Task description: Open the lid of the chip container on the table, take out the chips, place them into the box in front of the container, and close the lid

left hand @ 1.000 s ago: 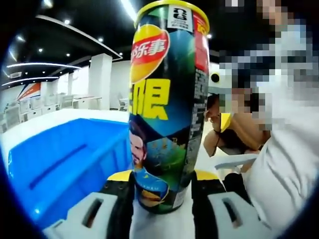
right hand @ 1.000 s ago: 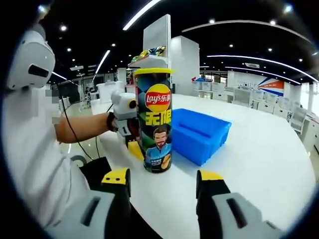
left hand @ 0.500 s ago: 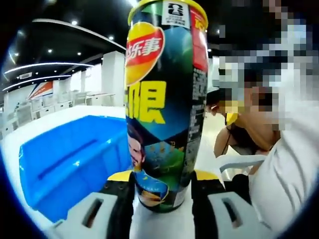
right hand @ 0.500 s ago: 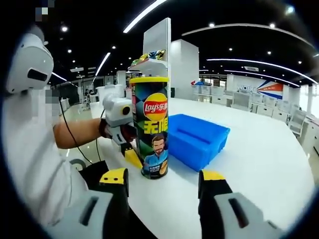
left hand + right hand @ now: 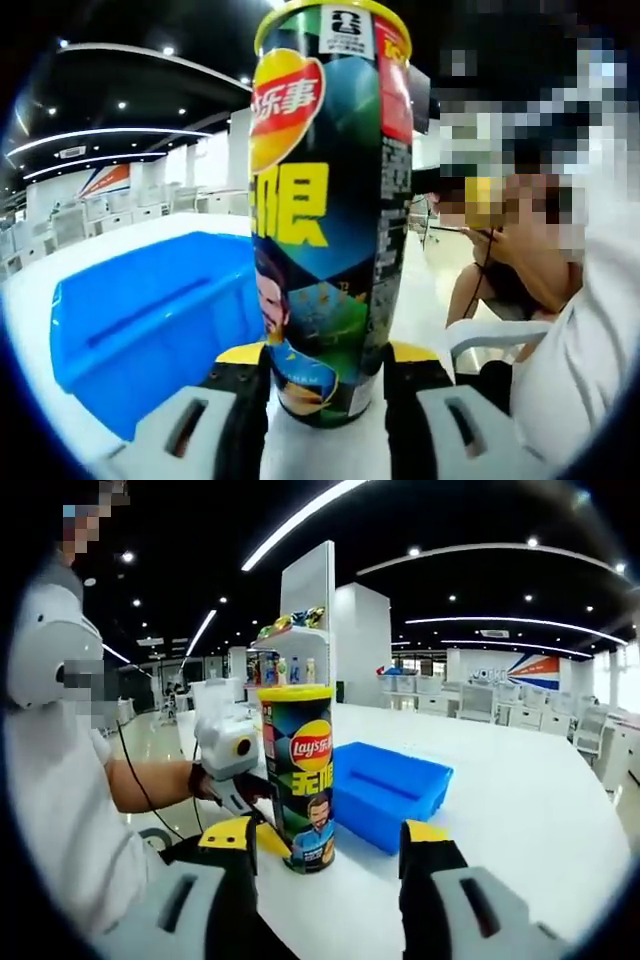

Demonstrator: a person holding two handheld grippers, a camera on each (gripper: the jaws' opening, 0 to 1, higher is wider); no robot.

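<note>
chip container [image 5: 325, 210] clamped low by left hand-held gripper [image 5: 325, 365], right hand-held gripper [image 5: 330, 845] wide open

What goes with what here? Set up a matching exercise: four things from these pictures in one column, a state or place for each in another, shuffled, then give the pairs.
Things:
1. chip container
2. yellow lid
3. blue box
4. right gripper

States or places:
A. open, holding nothing
B. empty, lying on the white table
C. clamped near its base by the left gripper
D. seated on top of the container

Pairs: 1-C, 2-D, 3-B, 4-A
</note>
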